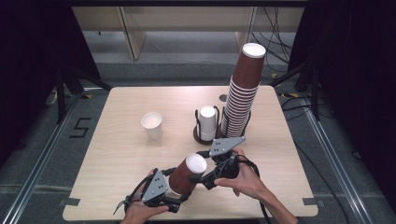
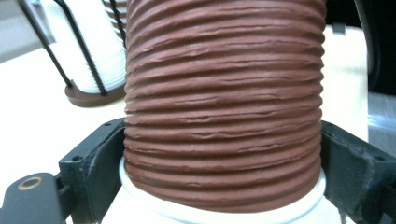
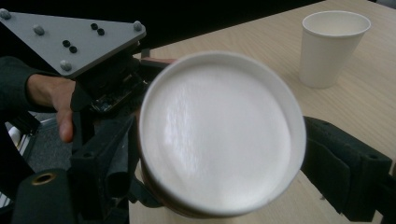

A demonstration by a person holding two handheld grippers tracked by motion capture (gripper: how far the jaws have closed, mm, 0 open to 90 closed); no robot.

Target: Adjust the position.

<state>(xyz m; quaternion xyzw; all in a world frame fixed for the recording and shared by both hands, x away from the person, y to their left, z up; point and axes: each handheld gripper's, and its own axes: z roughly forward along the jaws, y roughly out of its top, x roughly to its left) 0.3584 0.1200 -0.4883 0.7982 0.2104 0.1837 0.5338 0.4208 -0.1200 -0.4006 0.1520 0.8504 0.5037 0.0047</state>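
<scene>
A pale wooden worktop (image 1: 116, 154) stands on a grey floor, with a wire cup holder (image 1: 201, 133) near its middle. Just in front of that holder, your left gripper (image 1: 180, 186) clamps the ribbed brown cup (image 1: 187, 175) by its body, tilted above the worktop. Your right gripper (image 1: 205, 175) closes on the cup's rim end. Left of the holder stands a white cup (image 1: 152, 125); a tall brown cup stack (image 1: 243, 93) rises at its right.
</scene>
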